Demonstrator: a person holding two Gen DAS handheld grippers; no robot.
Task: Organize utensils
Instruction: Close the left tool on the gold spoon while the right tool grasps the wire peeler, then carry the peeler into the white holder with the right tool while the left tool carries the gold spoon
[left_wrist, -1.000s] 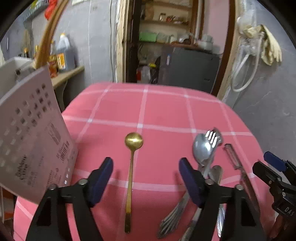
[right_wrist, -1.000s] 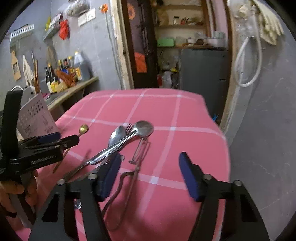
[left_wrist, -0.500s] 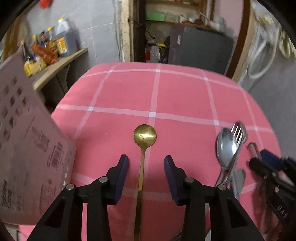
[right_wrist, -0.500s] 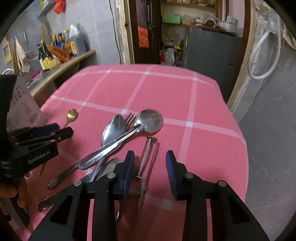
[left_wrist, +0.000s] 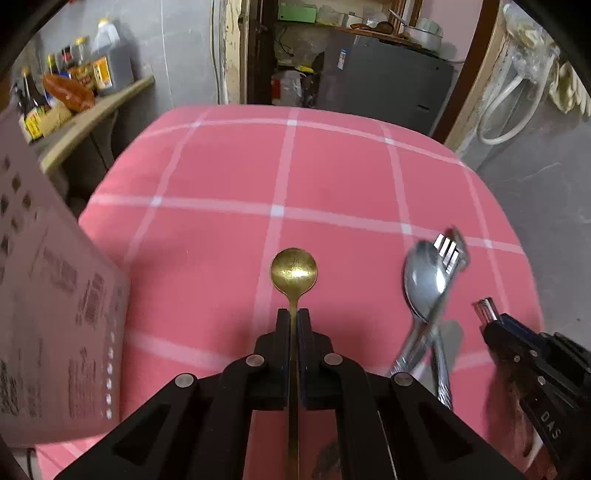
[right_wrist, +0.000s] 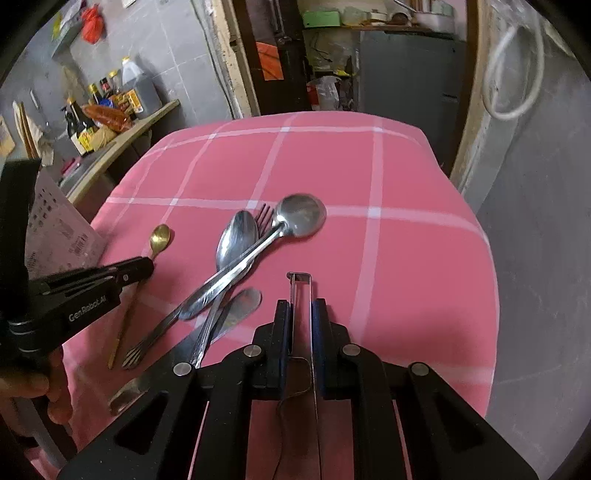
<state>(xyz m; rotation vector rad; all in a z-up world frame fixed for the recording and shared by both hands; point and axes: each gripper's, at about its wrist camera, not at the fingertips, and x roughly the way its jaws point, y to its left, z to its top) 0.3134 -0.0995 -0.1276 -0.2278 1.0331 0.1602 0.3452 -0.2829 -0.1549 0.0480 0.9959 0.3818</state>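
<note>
Left claw (left_wrist: 294, 323) is clamped on the gold spoon (left_wrist: 293, 275), pinching its thin stem just behind the bowl. Right claw (right_wrist: 302, 314) is closed on the peeler (right_wrist: 301, 295), a flat wire-frame piece. Both lie on the pink checked cloth (left_wrist: 332, 177). Risks I see: polished stem twisting or slipping on lift; peeler snagging soft cloth. Just left of the peeler, the steel spoons and fork (right_wrist: 255, 243) lie crossed and could get knocked.
</note>
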